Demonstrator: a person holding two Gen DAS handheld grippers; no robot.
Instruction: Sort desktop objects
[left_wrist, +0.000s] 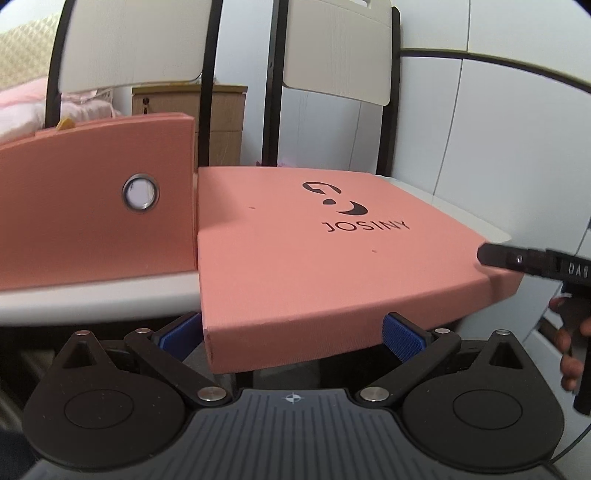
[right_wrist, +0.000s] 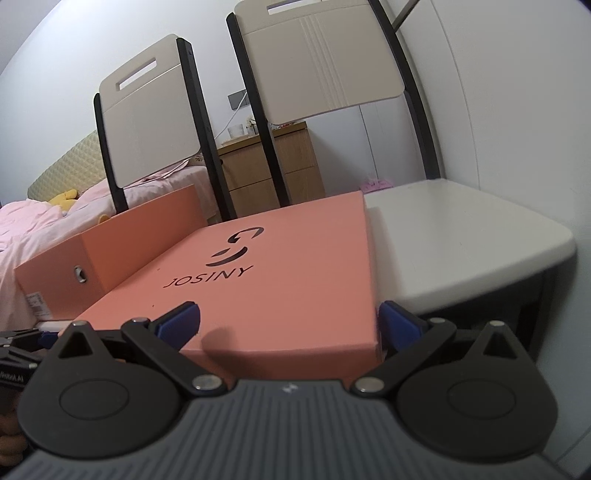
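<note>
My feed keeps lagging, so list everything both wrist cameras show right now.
JOSINY box lid: one, salmon pink, flat on the table, near edge overhanging.
Box base: one, salmon pink, metal eyelet, left of the lid.
Table: one, white.
Chairs: two, cream backs, black frames, behind the table.
Nightstand: one, wooden, behind the chairs.
Bed: pink bedding, far left.
Left tool: open, straddling the lid's near edge.
Right tool: open, at the lid's right corner.

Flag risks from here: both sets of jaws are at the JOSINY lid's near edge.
1. The JOSINY lid overhangs the white table edge; a push or uneven lift may tip it off.
2. The left gripper and right gripper both stand open around the near edge, so nothing holds it yet.
3. The lid sits close to the box base; sliding may snag it.
</note>
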